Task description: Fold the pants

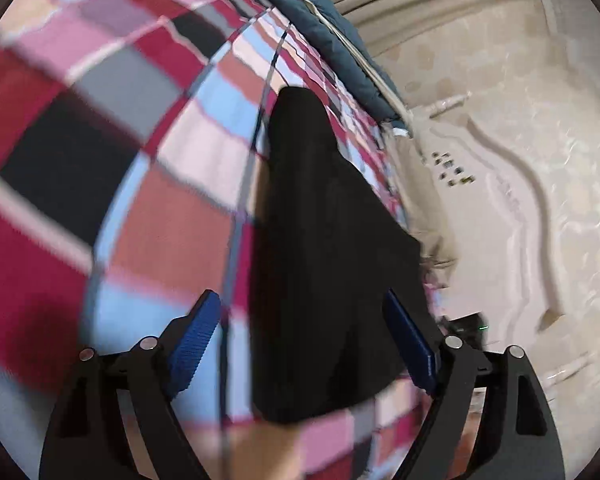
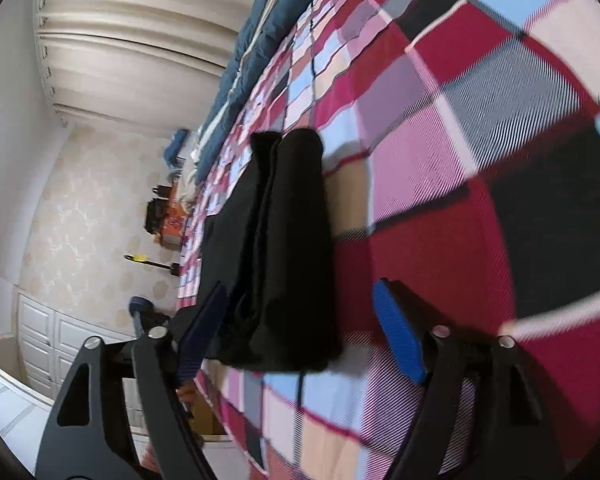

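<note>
The black pants lie folded into a narrow stack on a plaid bed cover. In the left wrist view my left gripper is open, its blue pads on either side of the near end of the pants, holding nothing. In the right wrist view the same folded pants show layered edges. My right gripper is open too, its blue pads straddling the near end of the stack without gripping it.
The plaid cover spans the bed. A dark blue quilt lies along the far edge. Beige curtains, a patterned wall and white cabinets stand beyond the bed.
</note>
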Action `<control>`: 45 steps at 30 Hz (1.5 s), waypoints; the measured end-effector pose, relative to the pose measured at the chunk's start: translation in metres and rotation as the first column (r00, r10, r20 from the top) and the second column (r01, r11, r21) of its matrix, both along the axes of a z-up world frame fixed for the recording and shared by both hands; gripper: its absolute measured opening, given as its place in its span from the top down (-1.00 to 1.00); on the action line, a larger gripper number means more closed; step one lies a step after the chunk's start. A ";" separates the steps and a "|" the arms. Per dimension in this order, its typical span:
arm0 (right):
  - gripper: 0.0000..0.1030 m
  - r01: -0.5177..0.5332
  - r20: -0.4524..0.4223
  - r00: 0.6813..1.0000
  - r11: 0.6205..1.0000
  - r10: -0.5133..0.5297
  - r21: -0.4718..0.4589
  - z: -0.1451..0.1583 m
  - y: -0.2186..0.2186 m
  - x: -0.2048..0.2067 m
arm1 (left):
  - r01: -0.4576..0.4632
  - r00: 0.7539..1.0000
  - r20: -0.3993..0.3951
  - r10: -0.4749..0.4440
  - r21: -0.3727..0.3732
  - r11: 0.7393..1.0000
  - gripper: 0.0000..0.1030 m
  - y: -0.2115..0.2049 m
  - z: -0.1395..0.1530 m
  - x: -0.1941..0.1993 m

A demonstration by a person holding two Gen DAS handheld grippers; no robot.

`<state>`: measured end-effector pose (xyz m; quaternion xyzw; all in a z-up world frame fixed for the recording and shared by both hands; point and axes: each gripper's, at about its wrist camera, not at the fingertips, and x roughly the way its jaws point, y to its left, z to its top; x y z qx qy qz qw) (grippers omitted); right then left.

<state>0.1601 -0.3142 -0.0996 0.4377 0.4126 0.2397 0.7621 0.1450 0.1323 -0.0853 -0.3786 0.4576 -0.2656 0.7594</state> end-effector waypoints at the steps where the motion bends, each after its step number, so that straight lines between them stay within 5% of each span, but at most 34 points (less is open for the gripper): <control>1: -0.56 -0.007 0.003 1.000 1.000 0.007 -0.006 0.000 0.004 0.000 | 0.003 1.000 -0.015 -0.003 -0.028 1.000 -0.61 0.000 -0.002 -0.005; 11: -0.67 -0.034 -0.014 0.999 0.998 0.033 -0.044 0.005 0.045 0.013 | 0.031 0.999 -0.028 -0.029 0.065 0.997 -0.71 -0.038 0.003 -0.014; 14: -0.14 -0.048 -0.051 0.998 0.994 0.043 -0.100 0.002 0.051 0.012 | 0.019 0.999 -0.036 -0.018 0.042 0.999 -0.69 -0.034 -0.001 -0.017; 15: 0.03 -0.057 -0.055 0.997 0.994 0.052 -0.098 0.001 0.052 0.011 | 0.002 0.999 -0.044 0.001 0.051 0.999 -0.54 -0.033 -0.002 -0.017; 16: 0.09 -0.061 -0.053 0.997 0.993 0.056 -0.096 0.000 0.052 0.010 | -0.009 0.998 -0.062 0.015 0.099 0.995 -0.30 -0.033 -0.004 -0.017; 24: 0.38 -0.035 -0.043 0.999 0.998 0.032 -0.056 0.010 0.051 0.002 | -0.040 0.994 -0.093 0.052 0.126 0.991 0.13 -0.026 -0.004 -0.019; 28: 0.42 -0.031 -0.035 0.999 0.998 0.029 -0.060 0.016 0.048 -0.007 | -0.026 0.998 -0.048 0.035 0.186 0.982 0.24 -0.031 0.015 -0.027; 31: 0.42 -0.026 -0.040 0.999 0.998 0.023 -0.055 0.016 0.047 -0.010 | -0.007 0.999 -0.051 0.016 0.163 0.987 0.25 -0.032 0.018 -0.028; 34: 0.36 -0.022 -0.065 0.998 0.998 0.018 -0.060 0.009 0.048 -0.006 | 0.008 0.998 -0.068 0.001 0.128 0.992 0.12 -0.031 0.011 -0.025; 38: 0.04 -0.020 -0.108 0.994 0.998 0.013 -0.059 -0.001 0.048 -0.004 | -0.009 0.993 -0.116 0.011 0.017 1.000 -0.24 -0.020 -0.011 -0.023; 41: -0.04 -0.014 -0.117 0.993 0.999 0.009 -0.037 -0.005 0.047 -0.003 | -0.010 0.996 -0.087 0.005 -0.052 0.999 -0.45 -0.018 -0.012 -0.024; 45: -0.09 -0.006 -0.105 0.995 1.000 0.003 -0.028 -0.009 0.052 -0.001 | 0.024 0.997 -0.075 -0.026 -0.022 0.999 -0.34 -0.029 -0.006 -0.019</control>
